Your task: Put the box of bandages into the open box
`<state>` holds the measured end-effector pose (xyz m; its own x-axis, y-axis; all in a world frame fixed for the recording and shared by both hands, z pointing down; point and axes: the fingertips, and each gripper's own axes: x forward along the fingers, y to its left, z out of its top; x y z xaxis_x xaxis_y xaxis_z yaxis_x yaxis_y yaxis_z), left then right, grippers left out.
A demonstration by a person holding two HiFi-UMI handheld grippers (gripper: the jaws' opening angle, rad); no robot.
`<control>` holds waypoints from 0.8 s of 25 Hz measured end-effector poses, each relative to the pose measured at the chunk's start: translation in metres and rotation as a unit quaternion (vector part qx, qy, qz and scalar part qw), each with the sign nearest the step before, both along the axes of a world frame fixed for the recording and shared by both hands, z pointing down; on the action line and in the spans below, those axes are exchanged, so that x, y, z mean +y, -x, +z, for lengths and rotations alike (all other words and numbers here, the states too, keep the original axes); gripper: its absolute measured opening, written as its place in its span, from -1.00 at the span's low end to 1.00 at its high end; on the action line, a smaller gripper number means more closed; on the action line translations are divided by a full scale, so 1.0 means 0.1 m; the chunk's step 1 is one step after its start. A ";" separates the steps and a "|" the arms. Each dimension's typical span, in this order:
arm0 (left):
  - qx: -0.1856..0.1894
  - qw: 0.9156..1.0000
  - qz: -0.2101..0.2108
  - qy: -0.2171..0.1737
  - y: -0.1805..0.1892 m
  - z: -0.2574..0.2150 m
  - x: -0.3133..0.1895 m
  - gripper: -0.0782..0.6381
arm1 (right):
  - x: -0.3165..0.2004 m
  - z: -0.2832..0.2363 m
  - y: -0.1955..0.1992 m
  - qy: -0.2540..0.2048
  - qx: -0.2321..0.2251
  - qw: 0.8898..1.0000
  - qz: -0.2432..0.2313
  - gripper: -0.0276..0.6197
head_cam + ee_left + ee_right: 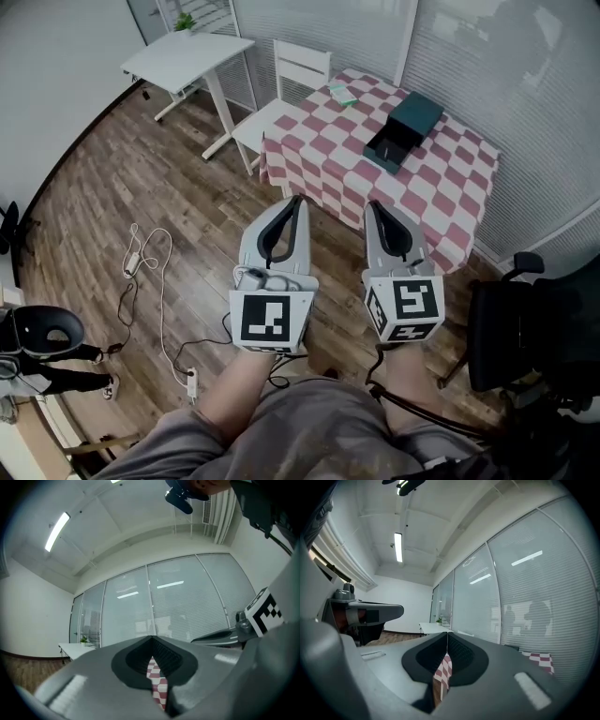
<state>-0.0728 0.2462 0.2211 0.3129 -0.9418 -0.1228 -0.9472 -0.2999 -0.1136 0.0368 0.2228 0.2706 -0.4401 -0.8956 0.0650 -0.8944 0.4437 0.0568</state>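
Observation:
The small pale green box of bandages (342,92) lies at the far left end of the table with the red-and-white checked cloth (441,202). A dark teal open box (387,150) rests near the table's middle, its lid part (417,112) just behind it. Both grippers are held side by side over the wooden floor, short of the table's near edge and pointing toward it. My left gripper (297,199) (152,638) is shut with nothing in it. My right gripper (372,204) (447,633) is also shut and empty. Only a sliver of checked cloth shows past each pair of jaws.
A white chair (291,84) stands at the table's left end, with a white desk (187,58) beyond it. A black office chair (525,328) is at my right. Cables and a power strip (150,272) lie on the floor at left. Glass walls with blinds back the table.

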 end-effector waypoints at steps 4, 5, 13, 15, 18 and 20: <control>-0.002 1.000 0.007 0.005 0.21 0.01 -0.54 -0.78 | -0.51 0.00 0.18 0.001 0.001 1.000 0.011 -0.83; -0.003 1.000 0.010 0.005 0.26 -0.01 -0.67 -0.78 | -0.64 -0.02 0.22 0.000 0.002 1.000 0.015 -0.83; 0.000 0.999 0.041 -0.023 0.54 -0.21 -1.52 -0.78 | -1.47 -0.22 0.47 -0.021 0.004 0.998 0.053 -0.83; 0.001 0.999 0.046 -0.027 0.60 -0.24 -1.67 -0.78 | -1.60 -0.28 0.51 -0.028 0.006 0.998 0.061 -0.83; 0.001 0.998 0.048 -0.028 0.66 -0.22 -1.87 -0.78 | -1.78 -0.31 0.56 -0.032 0.015 0.997 0.064 -0.83; 0.003 0.998 0.057 -0.025 0.64 -0.21 -1.96 -0.78 | -1.89 -0.30 0.56 -0.030 0.019 0.997 0.068 -0.83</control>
